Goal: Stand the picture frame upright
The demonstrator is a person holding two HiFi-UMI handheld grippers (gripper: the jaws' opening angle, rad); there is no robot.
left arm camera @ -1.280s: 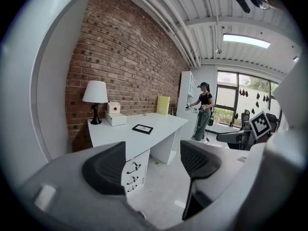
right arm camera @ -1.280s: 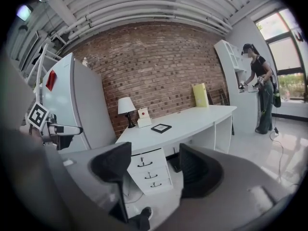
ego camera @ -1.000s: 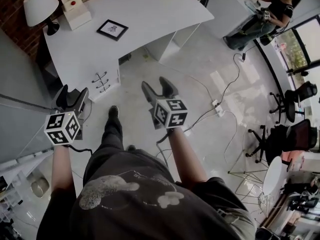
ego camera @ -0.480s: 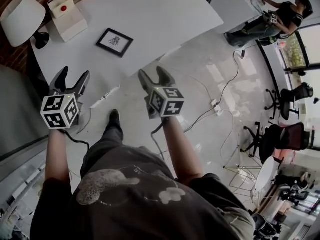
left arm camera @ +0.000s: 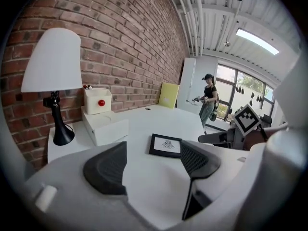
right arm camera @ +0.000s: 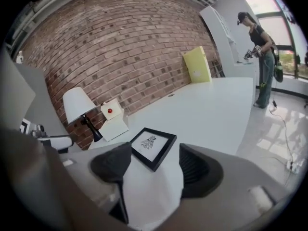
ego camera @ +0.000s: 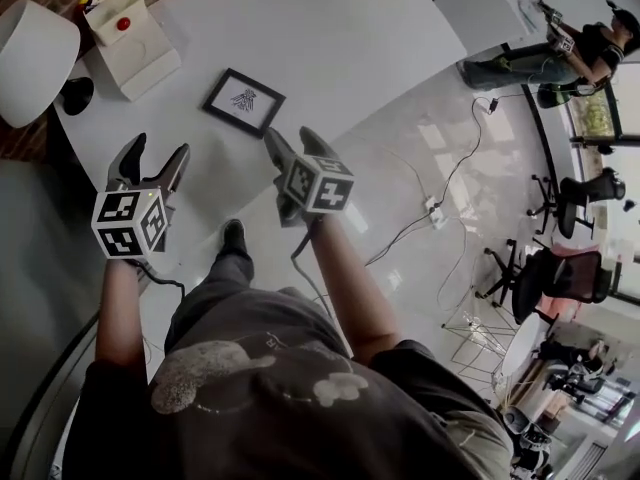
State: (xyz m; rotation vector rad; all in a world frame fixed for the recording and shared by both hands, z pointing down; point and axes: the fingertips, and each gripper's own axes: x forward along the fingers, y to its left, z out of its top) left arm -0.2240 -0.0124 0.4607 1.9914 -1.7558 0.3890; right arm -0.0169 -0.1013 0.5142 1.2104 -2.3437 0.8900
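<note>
The left tongs and right tongs both hover spread, nothing between them, at the front edge of the white desk. Just beyond the right pair, the picture frame lies flat and face up, with a black border, white mat and small dark drawing. Only the left gripper view shows ceiling pipes. Only the head view shows floor cables.
</note>
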